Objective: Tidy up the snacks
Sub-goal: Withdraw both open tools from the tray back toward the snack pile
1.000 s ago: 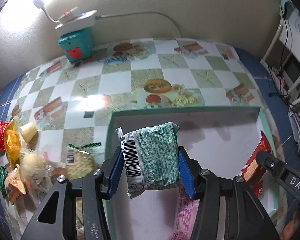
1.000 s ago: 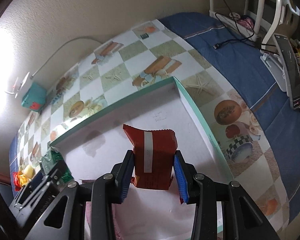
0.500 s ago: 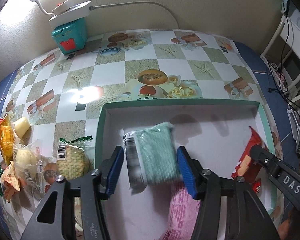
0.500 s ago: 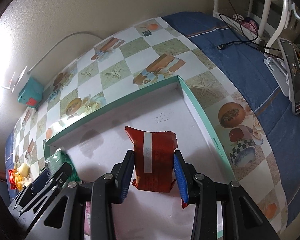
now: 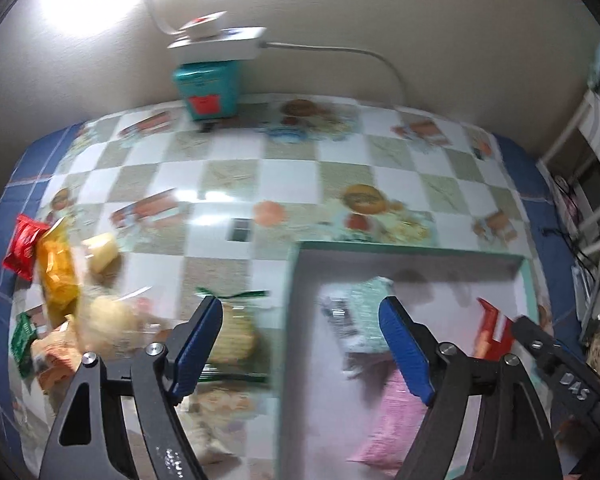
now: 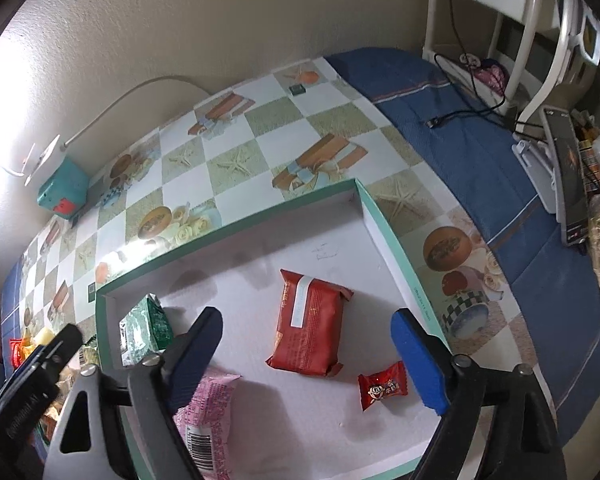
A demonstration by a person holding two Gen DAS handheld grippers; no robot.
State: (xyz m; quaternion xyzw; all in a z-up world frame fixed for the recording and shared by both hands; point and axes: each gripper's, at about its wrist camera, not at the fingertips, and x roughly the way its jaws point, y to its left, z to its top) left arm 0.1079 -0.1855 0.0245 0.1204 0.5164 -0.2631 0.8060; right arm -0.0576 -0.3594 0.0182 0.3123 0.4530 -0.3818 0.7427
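Note:
A shallow white box with a teal rim point(image 6: 236, 222) point(image 5: 404, 249) lies on the checked tablecloth. In it lie a green packet point(image 6: 146, 326) point(image 5: 362, 312), a red packet point(image 6: 310, 326) point(image 5: 490, 326), a pink packet point(image 6: 210, 412) point(image 5: 392, 420) and a small red candy point(image 6: 382, 386). My right gripper point(image 6: 308, 354) hangs over the red packet, jaws opening, pads clear of it. My left gripper point(image 5: 300, 346) straddles the box's left rim, jaws opening with nothing pressed between them; the green packet lies beside its right finger point(image 5: 404, 350). Loose snacks point(image 5: 60, 280) are heaped on the table at the left.
A teal box point(image 5: 206, 90) with a white power strip point(image 5: 216, 46) on top stands against the wall. A netted snack bag point(image 5: 232, 332) lies just left of the box rim. A white rack with cables point(image 6: 500, 32) and a blue cloth point(image 6: 480, 140) fill the right side.
Both grippers let go: the green packet and the red packet dropped into the box. The left gripper opened wide and shifted left over the box rim; the right one stayed put.

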